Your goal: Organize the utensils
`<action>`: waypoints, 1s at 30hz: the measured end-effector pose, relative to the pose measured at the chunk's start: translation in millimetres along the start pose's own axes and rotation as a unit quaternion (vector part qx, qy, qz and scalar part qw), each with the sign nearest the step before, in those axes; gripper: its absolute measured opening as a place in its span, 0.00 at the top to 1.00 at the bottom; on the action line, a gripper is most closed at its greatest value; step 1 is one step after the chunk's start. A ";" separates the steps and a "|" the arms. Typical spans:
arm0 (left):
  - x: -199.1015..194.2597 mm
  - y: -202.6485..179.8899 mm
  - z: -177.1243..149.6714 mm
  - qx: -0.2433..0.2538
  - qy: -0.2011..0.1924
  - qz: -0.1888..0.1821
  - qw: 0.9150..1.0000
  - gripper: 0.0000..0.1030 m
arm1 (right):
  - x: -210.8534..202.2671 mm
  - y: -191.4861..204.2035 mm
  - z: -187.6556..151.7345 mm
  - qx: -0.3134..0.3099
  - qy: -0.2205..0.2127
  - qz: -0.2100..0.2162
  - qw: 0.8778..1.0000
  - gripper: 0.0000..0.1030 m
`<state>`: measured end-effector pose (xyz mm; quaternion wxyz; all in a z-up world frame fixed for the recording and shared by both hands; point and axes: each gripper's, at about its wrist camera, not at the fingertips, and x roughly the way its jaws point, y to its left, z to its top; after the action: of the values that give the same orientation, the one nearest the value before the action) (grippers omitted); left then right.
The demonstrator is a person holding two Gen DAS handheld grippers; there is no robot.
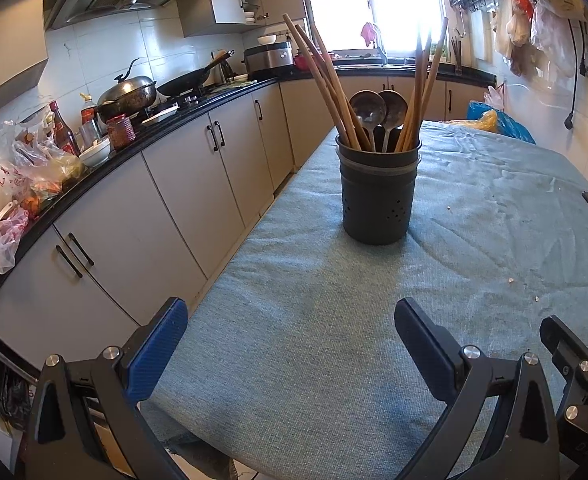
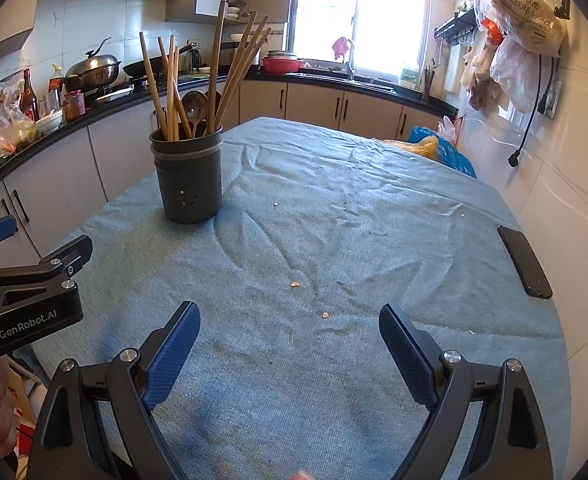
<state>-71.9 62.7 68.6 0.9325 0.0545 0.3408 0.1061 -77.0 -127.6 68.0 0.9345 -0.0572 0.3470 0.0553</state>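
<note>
Surface (image 2: 334, 360): covered by a rumpled blue-green cloth (image 1: 314, 340), fills the lower and middle field of both views; a few crumbs (image 2: 294, 284) scattered near its centre. Cabinets (image 1: 181, 184): pale doors with dark handles under a black counter, running from 9 o'clock round to 12 o'clock past the window (image 2: 358, 12). Counter load, at 9 to 10 o'clock in the left view: plastic bags (image 1: 25, 160), sauce bottles (image 1: 63, 130), lidded wok (image 1: 127, 94), second pan (image 1: 189, 80), rice cooker (image 1: 269, 56). Wall at 2 o'clock: hanging bags (image 2: 522, 28) and a black cord (image 2: 530, 120). Blue and yellow bag (image 2: 438, 148): at the far edge of the surface, 1 o'clock in the right view. Holder (image 1: 378, 192): dark round cup with small holes low in its wall, upright on the cloth, at 12 o'clock in the left view and 10 o'clock in the right view. Chopsticks (image 1: 326, 84): long wooden sticks standing in the holder, fanned out to both sides. Spoons (image 1: 368, 110): two metal ones, bowls up, in the holder between the chopsticks. Phone (image 2: 525, 262): dark slab flat on the cloth at 3 o'clock in the right view, well apart from the holder. Left claw (image 1: 289, 344): blue pads spread wide, nothing between them, over the near edge of the cloth at 6 o'clock. Right claw (image 2: 289, 354): likewise spread wide and empty, over bare cloth at 6 o'clock, just beside the left one.
</note>
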 end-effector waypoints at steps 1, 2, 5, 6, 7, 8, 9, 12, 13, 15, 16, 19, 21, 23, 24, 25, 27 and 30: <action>-0.1 0.1 0.2 0.000 0.000 0.000 1.000 0.00 | -0.1 -0.1 0.1 0.001 0.001 0.001 1.000 0.09; 0.2 -0.4 -0.1 0.001 0.000 0.000 1.000 0.00 | 0.0 -0.5 -0.2 0.001 0.001 0.002 1.000 0.09; -0.1 -0.3 -0.1 0.001 0.000 0.000 1.000 0.00 | -0.1 -0.9 -0.6 0.001 0.001 0.001 1.000 0.09; 0.1 -0.6 -0.5 0.002 0.000 0.000 1.000 0.00 | 0.1 -0.7 -0.7 0.001 0.001 0.001 1.000 0.09; 0.0 -0.8 -0.9 0.003 -0.001 0.000 1.000 0.00 | 0.4 -1.1 -0.8 0.002 0.001 0.001 1.000 0.09; 0.1 -1.2 -1.3 0.003 -0.001 0.000 1.000 0.00 | 1.3 -1.2 -0.6 0.002 0.002 0.001 1.000 0.09; 0.2 -1.4 -1.5 0.004 -0.001 0.000 1.000 0.00 | 1.6 -1.3 -0.7 0.001 0.002 0.001 1.000 0.09; 0.2 -1.5 -1.4 0.005 -0.001 -0.001 1.000 0.00 | 2.0 -1.2 -0.7 0.001 0.003 0.001 1.000 0.09; 0.1 -1.6 -1.4 0.004 -0.001 0.000 1.000 0.00 | 2.0 -1.2 -0.8 0.001 0.003 0.001 1.000 0.09; 0.0 -1.3 -1.8 0.004 -0.001 -0.002 1.000 0.00 | 2.1 -1.2 -0.8 0.001 0.003 0.001 1.000 0.09; 0.3 -1.6 -1.7 0.005 -0.001 -0.002 1.000 0.00 | 2.3 -1.5 -1.0 0.001 0.003 0.002 1.000 0.09; -0.2 -1.3 -1.8 0.005 -0.001 -0.002 1.000 0.00 | 2.0 -1.1 -0.9 0.002 0.003 0.002 1.000 0.09; -0.4 -1.5 -1.7 0.005 -0.001 -0.001 1.000 0.00 | 1.9 -0.7 -0.7 0.001 0.003 0.001 1.000 0.09; -0.2 -1.1 -1.8 0.005 -0.001 -0.003 1.000 0.00 | 1.8 -0.7 -0.7 0.001 0.003 0.001 1.000 0.09; -0.4 -1.5 -2.0 0.005 -0.002 -0.002 1.000 0.00 | 2.1 -1.0 -0.8 0.001 0.003 0.001 1.000 0.09; -0.5 -1.1 -1.5 0.006 -0.001 -0.001 1.000 0.00 | 2.2 -0.9 -0.6 0.001 0.003 0.001 1.000 0.09; -0.5 -0.9 -1.6 0.006 -0.001 -0.003 1.000 0.00 | 2.4 -1.1 -0.8 0.001 0.003 0.002 1.000 0.09; -0.5 -1.1 -1.8 0.006 -0.001 -0.002 1.000 0.00 | 2.2 -1.0 -0.8 0.001 0.003 0.001 1.000 0.09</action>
<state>-73.3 61.6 67.3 0.9328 0.0596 0.3403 0.1025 -75.6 -128.5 66.0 0.9333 -0.0559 0.3503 0.0559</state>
